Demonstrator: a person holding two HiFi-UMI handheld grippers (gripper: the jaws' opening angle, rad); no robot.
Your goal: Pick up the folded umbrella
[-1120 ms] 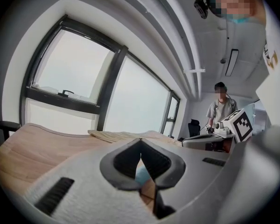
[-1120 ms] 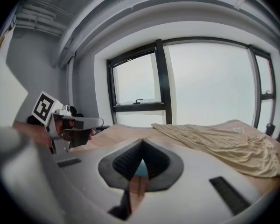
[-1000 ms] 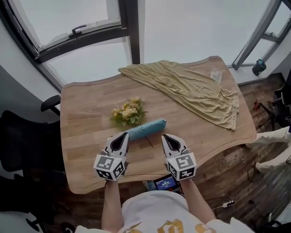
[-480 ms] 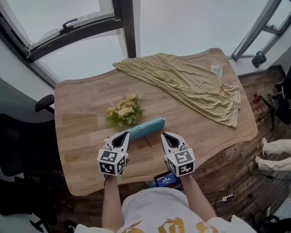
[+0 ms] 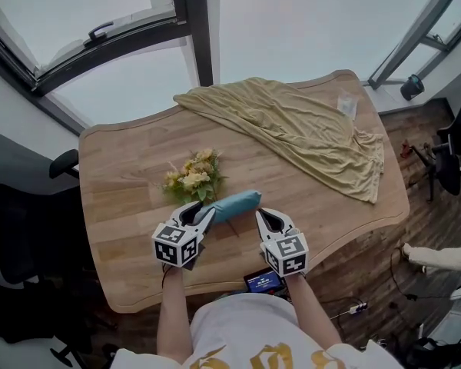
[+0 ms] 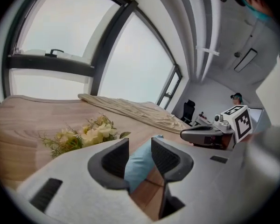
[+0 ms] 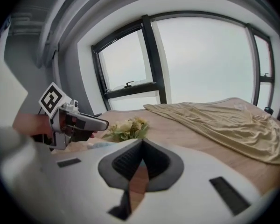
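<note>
While the left gripper (image 5: pixel 207 212) (image 6: pixel 140 146) hangs low over the table's near edge, its jaws stand partly apart, having just been opening, w/ the near end of the folded umbrella (image 5: pixel 238 203) (image 6: pixel 139 164) btwn them. Its pads don't clearly press on the blue fabric, so no firm grip shows. The umbrella lies flat on the table (image 5: pixel 131 175), running from those jaws up and to the right in the head view.

The right gripper (image 5: pixel 263 217) (image 7: pixel 141 143) sits just beside the umbrella's other side, on the right. Its jaws are closed tip to tip w/ nothing btwn them, only bare wood showing past them. Both grippers point forward and slant down, each held by a hand at the table's near side.

Just beyond the umbrella, to the left, is a small bunch of yellow flowers (image 5: pixel 192 179) (image 6: pixel 84 136) (image 7: pixel 128 127), close to its left end. Farther back a rumpled tan cloth (image 5: pixel 292 129) spreads across the far right part of the table, well apart from the umbrella. Big windows (image 5: pixel 307 21) stand behind the table, and a dark chair (image 5: pixel 15 229) is off its left side.
</note>
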